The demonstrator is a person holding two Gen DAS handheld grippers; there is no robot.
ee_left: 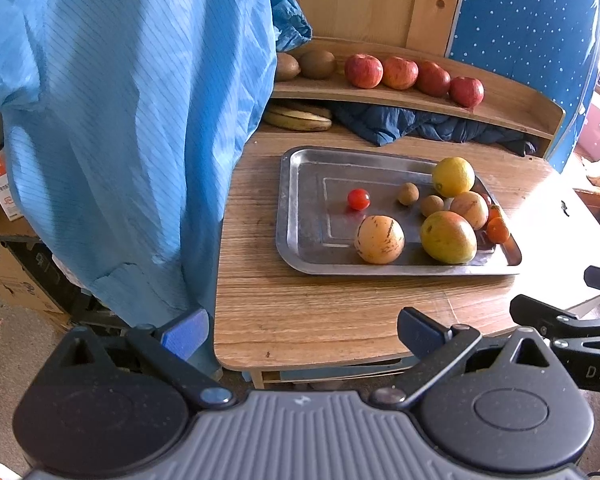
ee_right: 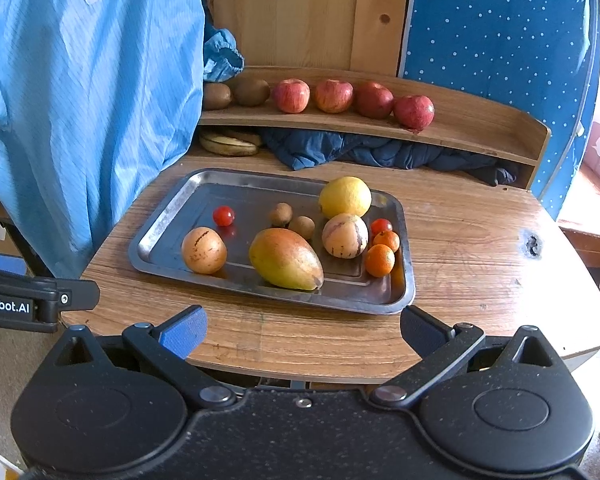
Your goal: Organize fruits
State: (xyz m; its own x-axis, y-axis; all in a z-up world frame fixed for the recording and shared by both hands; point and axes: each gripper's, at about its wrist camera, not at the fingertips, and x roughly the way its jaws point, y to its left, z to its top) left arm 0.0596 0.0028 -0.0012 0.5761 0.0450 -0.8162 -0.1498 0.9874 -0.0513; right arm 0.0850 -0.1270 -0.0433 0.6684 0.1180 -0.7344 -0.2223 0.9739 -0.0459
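A metal tray [ee_right: 160, 232] on the wooden table [ee_right: 480, 248] holds a mango [ee_right: 286, 258], a lemon [ee_right: 345, 197], two pale striped melons [ee_right: 204, 250] [ee_right: 345, 236], two brown longans [ee_right: 281, 214], two cherry tomatoes [ee_right: 223, 215] and two small oranges [ee_right: 380, 260]. The wooden shelf [ee_right: 480, 128] behind carries several red apples [ee_right: 334, 96] and two kiwis [ee_right: 252, 91]. Bananas [ee_right: 230, 144] lie under it. My left gripper [ee_left: 304, 336] and right gripper [ee_right: 304, 332] both hover open and empty over the table's near edge, short of the tray [ee_left: 300, 208].
A blue garment [ee_right: 88, 100] hangs at the left, reaching the table's left edge. A dark blue cloth [ee_right: 380, 152] is bunched under the shelf. A blue dotted panel [ee_right: 500, 40] stands at back right. Boxes [ee_left: 4, 184] sit on the floor at left.
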